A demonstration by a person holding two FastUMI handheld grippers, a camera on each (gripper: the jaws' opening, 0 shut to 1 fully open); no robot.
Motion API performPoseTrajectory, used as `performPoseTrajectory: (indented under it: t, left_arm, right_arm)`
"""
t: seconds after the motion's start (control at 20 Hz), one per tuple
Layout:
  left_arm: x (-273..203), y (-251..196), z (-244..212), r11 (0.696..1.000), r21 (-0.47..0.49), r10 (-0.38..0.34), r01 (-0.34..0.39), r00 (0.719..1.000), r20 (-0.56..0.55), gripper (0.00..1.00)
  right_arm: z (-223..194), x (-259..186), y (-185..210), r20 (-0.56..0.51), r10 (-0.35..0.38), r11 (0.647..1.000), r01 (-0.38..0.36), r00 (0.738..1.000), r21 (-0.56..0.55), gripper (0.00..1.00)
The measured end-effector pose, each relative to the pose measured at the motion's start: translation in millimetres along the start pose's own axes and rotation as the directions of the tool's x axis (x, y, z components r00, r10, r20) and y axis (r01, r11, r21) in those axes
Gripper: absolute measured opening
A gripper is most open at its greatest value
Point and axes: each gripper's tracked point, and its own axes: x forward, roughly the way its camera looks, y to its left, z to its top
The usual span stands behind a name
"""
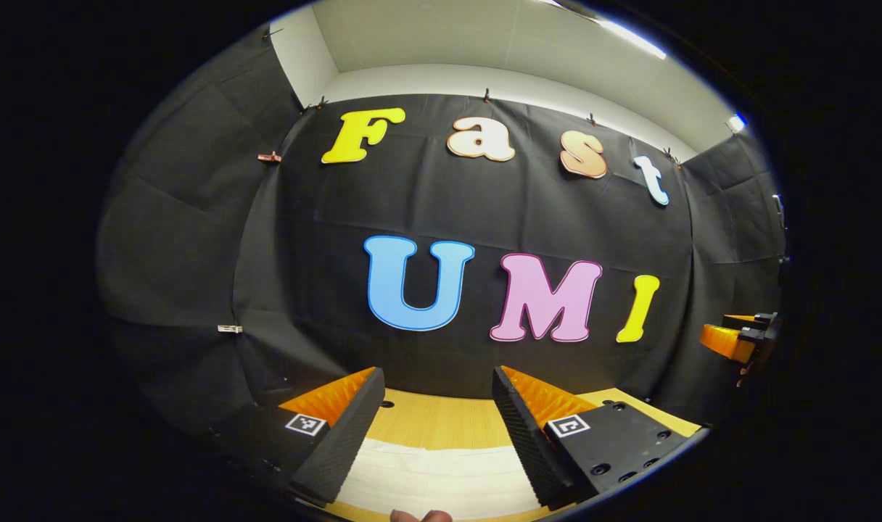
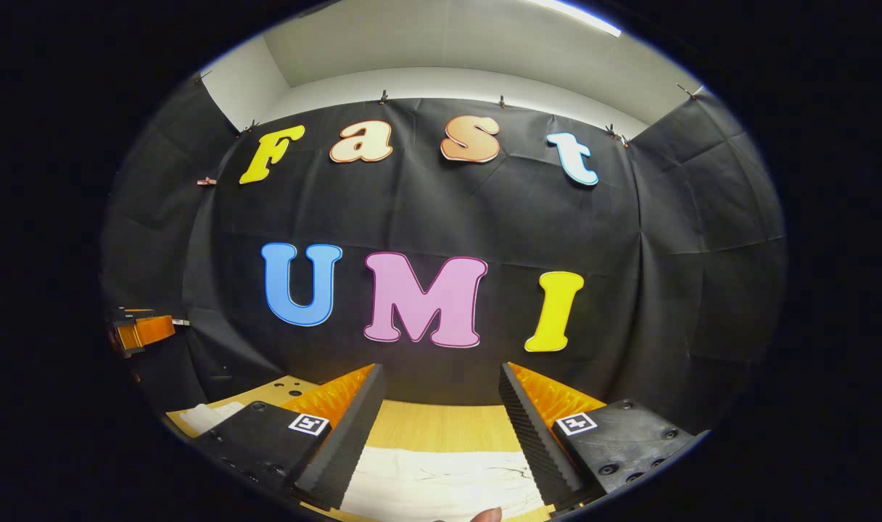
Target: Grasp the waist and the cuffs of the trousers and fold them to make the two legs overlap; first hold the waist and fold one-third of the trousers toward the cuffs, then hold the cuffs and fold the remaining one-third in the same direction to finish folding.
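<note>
Below both raised tools, pale cream cloth trousers (image 1: 441, 471) are seen lying flat on the light wooden tabletop (image 1: 434, 417). The left gripper (image 1: 437, 431) and right gripper (image 2: 437, 435) are held with jaws apart, clamped on nothing. The fabric is judged soft, light and limp, best pinched at waistband and cuff edges

Pale, matt cloth trousers (image 1: 441, 475) are seen at six o'clock on a smooth, wood-grained table (image 1: 441, 420); ridged, matt pads (image 2: 532, 428) are shown on each gripper.
</note>
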Motion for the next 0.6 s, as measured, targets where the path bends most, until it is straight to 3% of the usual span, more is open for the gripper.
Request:
performPoseTrajectory:
  t: [0.4, 0.5, 0.6]
  left_arm:
    - [-2, -3, 0, 1.000, -0.006, -0.001, 0.001, 1.000, 0.003, 0.95]
    - [-3, -10, -2, 0.999, 0.005, -0.034, 0.034, 0.999, 0.002, 0.95]
    - [-5, -13, -6, 0.995, 0.076, -0.070, 0.070, 0.998, -0.002, 0.95]
  right_arm:
    - [0, -3, -2, 0.000, -0.003, 1.000, 0.003, 1.000, 0.001, 0.97]
    - [0, -5, -2, 0.001, 0.001, 1.000, -0.001, 1.000, -0.011, 0.97]
    - [-2, -7, -4, 0.003, 0.001, 0.998, -0.001, 1.000, -0.057, 0.97]
